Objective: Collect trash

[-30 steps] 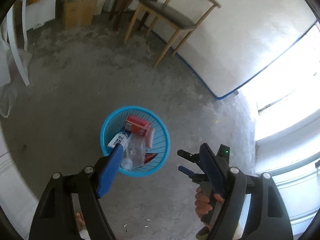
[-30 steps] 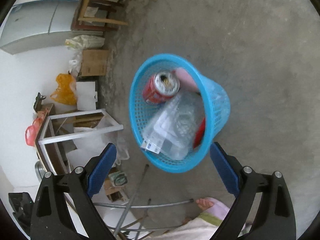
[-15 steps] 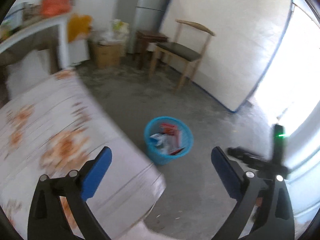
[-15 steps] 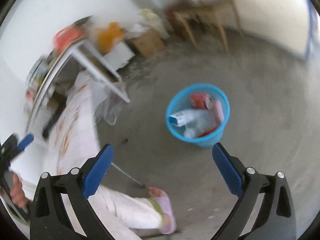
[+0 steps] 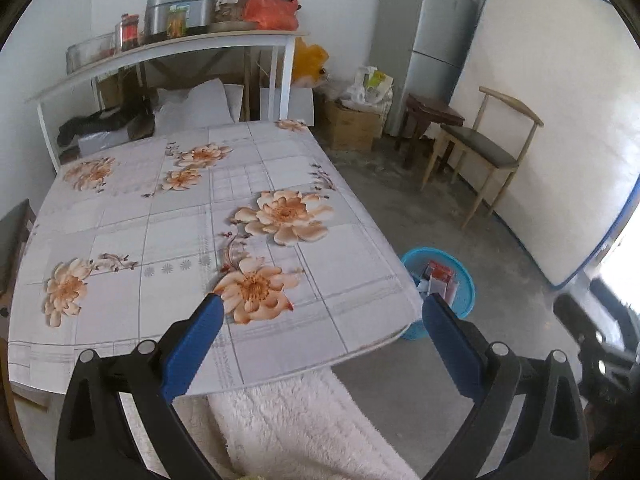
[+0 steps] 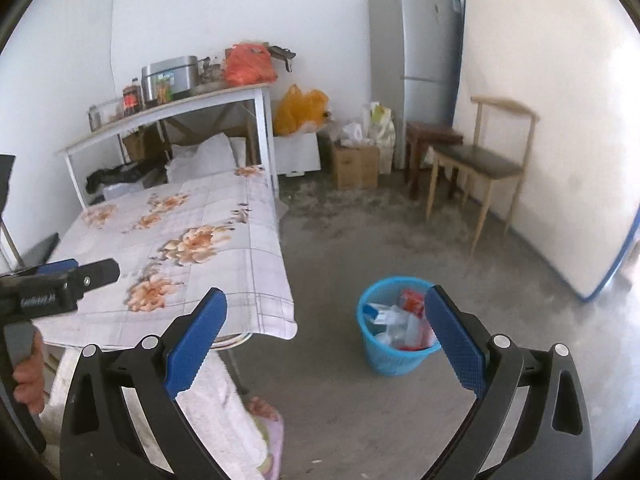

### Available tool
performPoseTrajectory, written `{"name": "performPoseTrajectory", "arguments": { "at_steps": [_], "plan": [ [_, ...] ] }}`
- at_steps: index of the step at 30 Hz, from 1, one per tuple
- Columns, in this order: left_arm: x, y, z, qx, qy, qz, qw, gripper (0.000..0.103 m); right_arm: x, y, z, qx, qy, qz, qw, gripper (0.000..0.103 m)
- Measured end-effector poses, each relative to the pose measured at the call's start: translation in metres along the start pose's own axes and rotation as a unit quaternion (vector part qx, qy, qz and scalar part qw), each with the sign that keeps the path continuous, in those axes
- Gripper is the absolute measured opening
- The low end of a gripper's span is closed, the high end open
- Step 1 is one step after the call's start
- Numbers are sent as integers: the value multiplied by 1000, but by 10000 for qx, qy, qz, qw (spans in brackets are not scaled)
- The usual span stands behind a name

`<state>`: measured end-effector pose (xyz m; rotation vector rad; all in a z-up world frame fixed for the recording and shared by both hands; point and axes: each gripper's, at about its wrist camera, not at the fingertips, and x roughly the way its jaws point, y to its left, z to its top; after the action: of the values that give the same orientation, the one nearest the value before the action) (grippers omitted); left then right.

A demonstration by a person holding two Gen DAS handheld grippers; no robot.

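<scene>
Above the near edge of the table [image 5: 160, 216], the left tongs [image 5: 320, 332] hang with jaws wide and nothing between them; the right tongs [image 6: 326, 330] are likewise spread wide and empty, held out over bare floor [image 6: 440, 236] to the table's right. The trash already gathered sits in the blue bin [image 6: 394, 360] on the floor: a red pack, clear plastic wrapping and a white-and-blue wrapper, all piled below the rim. That bin is the thing to go by: from the right tongs it lies ahead and slightly right, with open floor in between, while from the left tongs it lies off to the right, past the table's corner and partly hidden by it [image 5: 466, 292]. So the right hand is judged the nearer one to the bin, and the left the better placed for anything on the table. The flowered cloth shows no loose litter that can be made out, so the collecting looks close to done, or the next piece lies out of view. Farther out stand a chair [image 6: 480, 164] and a stool [image 6: 432, 136] by the wall, a fridge [image 6: 416, 56], a cardboard box [image 6: 356, 168] with bags, and a shelf [image 5: 168, 46] loaded with a pot and jars behind the table. The table's corner is the only thing in the left arm's way.
</scene>
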<state>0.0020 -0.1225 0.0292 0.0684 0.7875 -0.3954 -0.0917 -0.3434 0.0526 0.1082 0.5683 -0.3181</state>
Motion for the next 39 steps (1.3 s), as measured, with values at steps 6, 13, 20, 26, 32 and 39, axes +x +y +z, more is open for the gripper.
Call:
{"name": "performPoseTrajectory", "arguments": {
  "at_steps": [6, 13, 20, 26, 32, 39],
  "plan": [
    [8, -29, -23, 678, 198, 615, 9956, 97, 7, 2, -12, -81, 377, -420, 9984, 95],
    [8, -51, -28, 935, 46, 633, 9936, 97, 19, -16, -24, 71, 833, -744, 9937, 95],
    [15, -49, -29, 772, 209, 693, 9944, 97, 22, -24, -28, 124, 877, -919, 9918, 95],
    [14, -45, -29, 667, 236, 791, 9944, 97, 22, -23, -29, 105, 900, -945, 9914, 95],
    [13, -40, -28, 576, 257, 797, 9948, 97, 20, -21, -31, 87, 884, -949, 9915, 95],
    [14, -35, -28, 502, 268, 801, 9952, 97, 21, -19, -30, 30, 876, -952, 9916, 95]
  ]
}}
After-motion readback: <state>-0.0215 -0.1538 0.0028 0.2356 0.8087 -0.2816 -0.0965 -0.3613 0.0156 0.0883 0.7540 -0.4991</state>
